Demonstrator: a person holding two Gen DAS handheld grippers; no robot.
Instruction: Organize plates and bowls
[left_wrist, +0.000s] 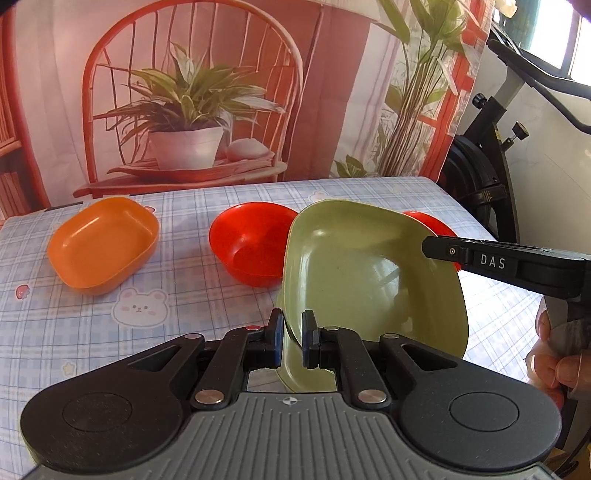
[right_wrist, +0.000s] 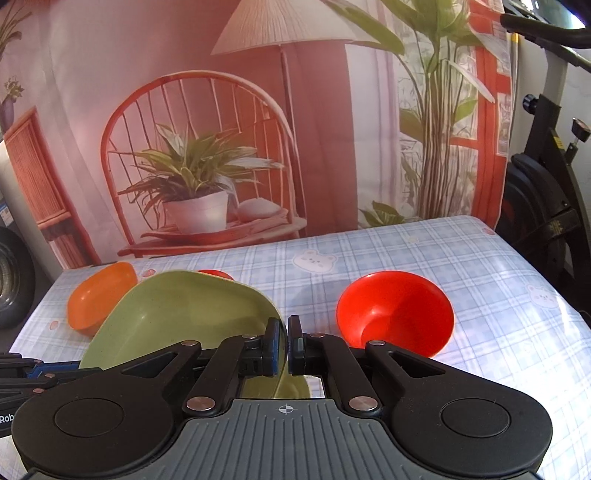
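Four dishes were in view, none nested yet, so the sorting looked barely begun. Largest thing was the table under a blue plaid cloth with bear prints, printed backdrop hanging behind it, exercise bike off the far right corner. Biggest dish was the green plate, squarish and shallow, tilted up off the cloth and carried by both claws at once. Left gripper was pinched onto its near rim, pads pressed on either side of the wall. Right gripper was clamped the same way on the opposite rim; in the left view its finger reached in over the plate's right edge, with the person's hand on the handle below. Orange plate, same squarish form, sat flat at the far left, well apart from the rest; probable home for the green one, as I judged it. Two red bowls stood separately: one red bowl just behind the green plate in the middle, the second red bowl to the right, resting tilted on the cloth. Left to do: green onto orange, then one bowl into the other.
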